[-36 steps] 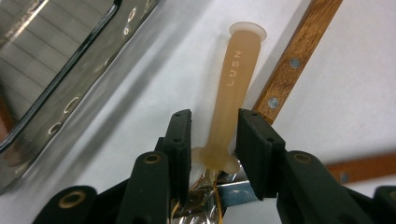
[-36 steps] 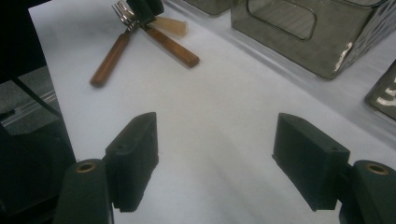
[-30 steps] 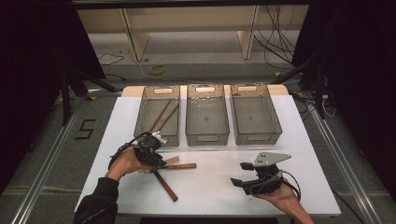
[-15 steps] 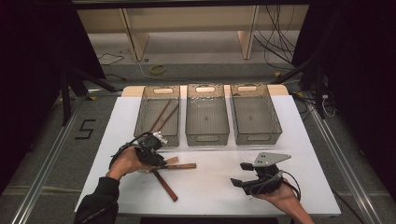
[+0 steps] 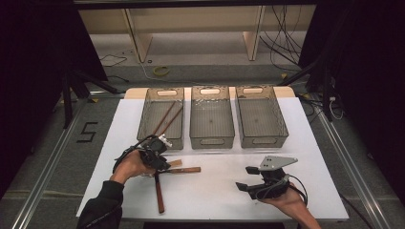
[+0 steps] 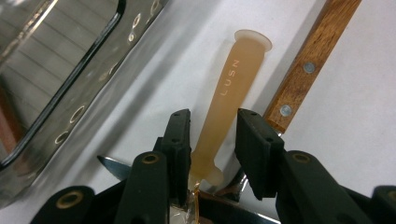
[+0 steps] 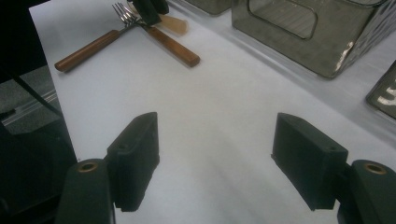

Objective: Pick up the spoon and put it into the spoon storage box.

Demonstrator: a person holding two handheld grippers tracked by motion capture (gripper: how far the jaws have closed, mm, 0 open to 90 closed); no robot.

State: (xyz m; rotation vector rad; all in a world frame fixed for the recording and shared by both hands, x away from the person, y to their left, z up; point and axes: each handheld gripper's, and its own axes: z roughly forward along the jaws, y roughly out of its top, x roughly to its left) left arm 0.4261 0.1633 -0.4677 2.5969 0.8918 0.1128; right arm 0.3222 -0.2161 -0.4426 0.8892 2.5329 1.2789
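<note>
The translucent handle (image 6: 232, 98) reads "LUSN"; it lies on the bench's near left, between the left gripper (image 6: 212, 135) jaws, just reopening, ungripped. Nothing has shifted since. Right gripper (image 7: 215, 161) gapes empty.

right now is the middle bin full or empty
Empty: the middle bin shows only its bare perforated floor, while the left bin holds two wooden-handled utensils.

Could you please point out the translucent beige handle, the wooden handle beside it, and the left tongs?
Beige handle (image 6: 232, 88), left gripper view, mid-shaft by the lettering.
Wooden handle (image 6: 312, 60), left gripper view, near a rivet.
Left tongs (image 6: 212, 133), left gripper view, midway between the tips.
</note>
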